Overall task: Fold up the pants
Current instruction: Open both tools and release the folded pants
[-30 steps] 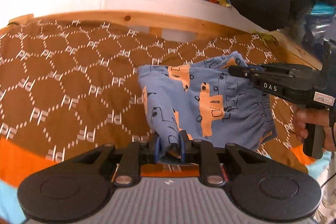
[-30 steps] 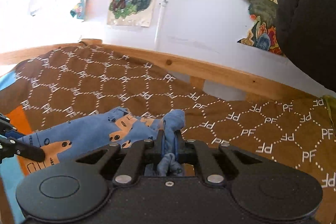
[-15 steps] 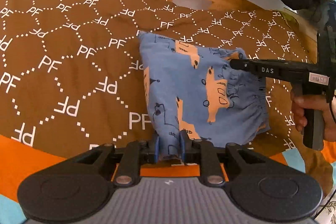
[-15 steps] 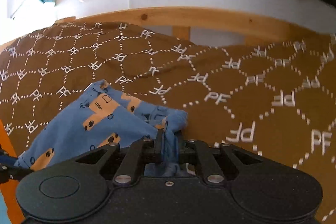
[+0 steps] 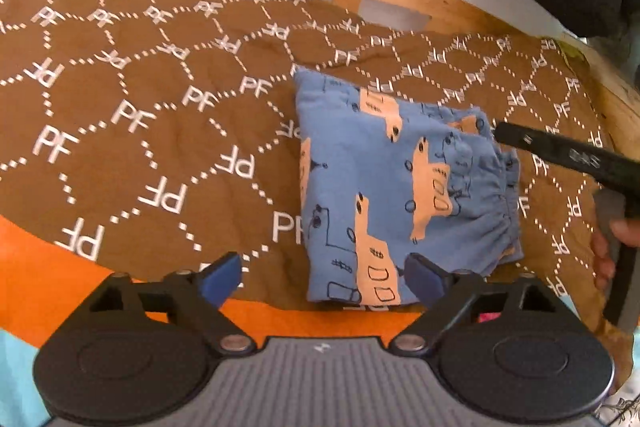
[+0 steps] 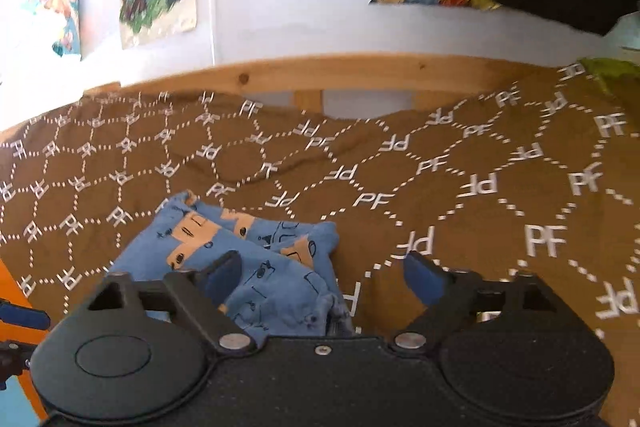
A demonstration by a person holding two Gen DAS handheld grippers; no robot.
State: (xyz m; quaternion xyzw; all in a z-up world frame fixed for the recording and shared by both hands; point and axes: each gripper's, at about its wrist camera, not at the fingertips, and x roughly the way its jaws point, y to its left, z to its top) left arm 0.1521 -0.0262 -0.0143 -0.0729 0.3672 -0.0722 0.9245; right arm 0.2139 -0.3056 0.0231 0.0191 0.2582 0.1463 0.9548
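pants (image 5: 404, 187) released, left claw (image 5: 322, 277), right claw (image 6: 326, 277) just opened

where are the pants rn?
Blue pants lie folded on the brown quilt, right of centre in the left wrist view, just beyond the open left gripper.

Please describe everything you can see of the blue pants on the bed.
The blue pants look like soft cotton printed with orange vehicles outlined in black. They lie folded into a compact rectangle on the brown quilt, gathered elastic waistband at the right edge. Both claws have just been opening: the left claw and right claw stand wide, pads not pressing the cloth.
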